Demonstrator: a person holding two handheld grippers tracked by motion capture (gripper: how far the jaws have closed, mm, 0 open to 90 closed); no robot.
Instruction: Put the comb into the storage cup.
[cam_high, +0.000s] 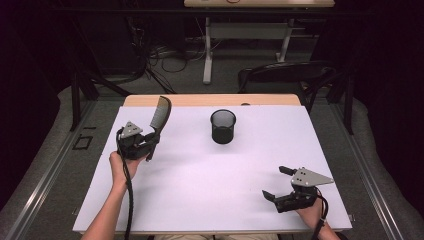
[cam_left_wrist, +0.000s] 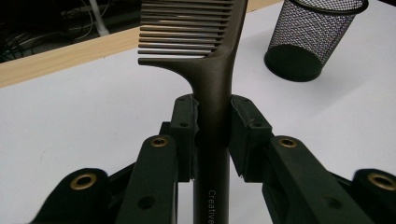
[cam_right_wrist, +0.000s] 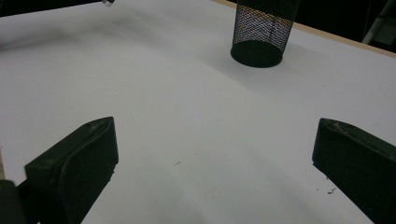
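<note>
i have the comb (cam_left_wrist: 212, 70) clamped in my left tool (cam_left_wrist: 212, 119), the two pads pressed against either side of its handle just below where the teeth begin, so the toothed end sticks out past the tips and the rest of the handle runs back between the arms toward the camera. in the high view the left tool (cam_high: 150, 140) sits over the left part of the bench (cam_high: 210, 190) and the comb (cam_high: 161, 114) stands tilted up and away from it, reaching toward the far left edge. my right tool (cam_high: 280, 182) rests low near the right corner on my side, its jaws spread wide with nothing between them; in the right gripper view i see bare white surface between the two black pads (cam_right_wrist: 88, 154). the mesh cup (cam_high: 223, 126) stands upright near the middle of the far half, well apart from both tools, and it looks empty from above. by count: one comb, one mesh cup, two tools. the bench has a plain white top with a light wooden strip (cam_high: 210, 100) showing along its far edge. around it the room is dark, with grey floor, a tangle of cables (cam_high: 165, 57) beyond the far side, the white legs of another table (cam_high: 207, 50), and a dark chair (cam_high: 285, 75) behind the right far corner.
</note>
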